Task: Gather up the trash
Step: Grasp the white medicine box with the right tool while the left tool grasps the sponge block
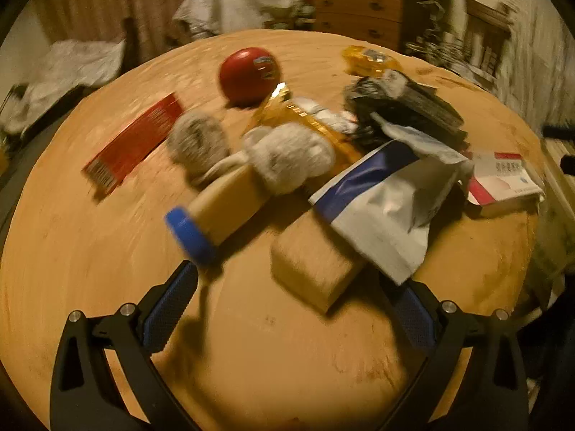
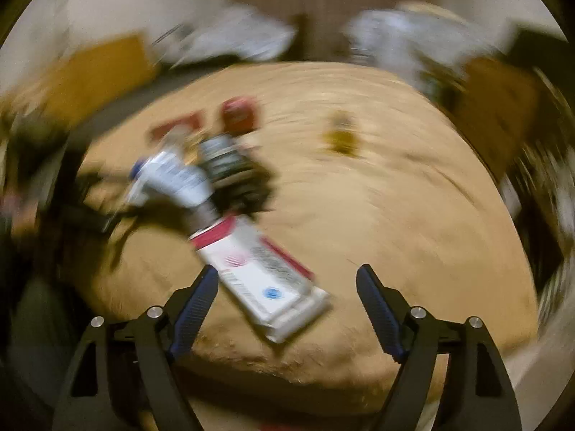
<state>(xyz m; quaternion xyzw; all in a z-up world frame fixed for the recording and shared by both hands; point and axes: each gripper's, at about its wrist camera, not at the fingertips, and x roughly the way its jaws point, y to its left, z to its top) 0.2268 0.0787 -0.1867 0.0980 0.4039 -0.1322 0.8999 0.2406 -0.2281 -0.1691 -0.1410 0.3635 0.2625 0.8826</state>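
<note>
A round wooden table (image 1: 251, 359) holds a heap of trash. In the left wrist view my left gripper (image 1: 291, 280) is open and empty, just short of a tan block (image 1: 312, 265) and a white and blue foil pouch (image 1: 381, 208). A bottle with a blue cap (image 1: 222, 204), grey fluffy items (image 1: 287, 158), a red flat packet (image 1: 133, 143), a red ball (image 1: 248, 75), black wrappers (image 1: 406, 107) and a white and red box (image 1: 503, 179) lie beyond. In the blurred right wrist view my right gripper (image 2: 287, 280) is open around the near end of the white and red box (image 2: 262, 276).
A yellow wrapper (image 1: 370, 59) lies at the table's far side. A wooden dresser (image 1: 359, 14) and piled cloth (image 1: 233, 3) stand behind the table. The table's near edge (image 2: 287, 377) shows in the right wrist view.
</note>
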